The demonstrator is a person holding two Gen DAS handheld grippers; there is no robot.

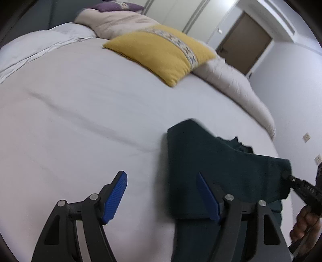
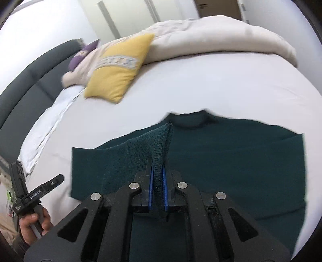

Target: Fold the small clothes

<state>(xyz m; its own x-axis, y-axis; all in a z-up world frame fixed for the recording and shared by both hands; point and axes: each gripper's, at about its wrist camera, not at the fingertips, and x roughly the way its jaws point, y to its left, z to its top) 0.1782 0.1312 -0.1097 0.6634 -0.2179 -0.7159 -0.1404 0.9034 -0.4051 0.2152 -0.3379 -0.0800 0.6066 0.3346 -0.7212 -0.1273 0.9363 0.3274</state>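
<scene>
Nearest the right wrist camera, the right gripper (image 2: 158,187) has its jaws pressed together on a raised fold of the dark green sweater (image 2: 231,161), the knit pinched between the blue pads (image 2: 165,193) and lifted into a small peak. The rest of the sweater lies spread flat on the white bed (image 2: 201,80), its neckline on the far side, away from the camera. In the left wrist view, the left gripper (image 1: 161,193) has its jaws spread wide and holds nothing; its right-hand blue pad sits over the edge of the sweater, though whether it touches the cloth is hard to tell through the blur. The person's left hand (image 2: 33,227) grips that tool's handle at the lower left of the right wrist view. Farther across the bed lies a yellow cushion (image 1: 161,54) with a patterned band, resting against a bunched beige duvet (image 2: 211,38). Beyond it sit a purple cushion (image 1: 118,7), the dark headboard (image 2: 26,86), and a brown door (image 1: 245,44).
</scene>
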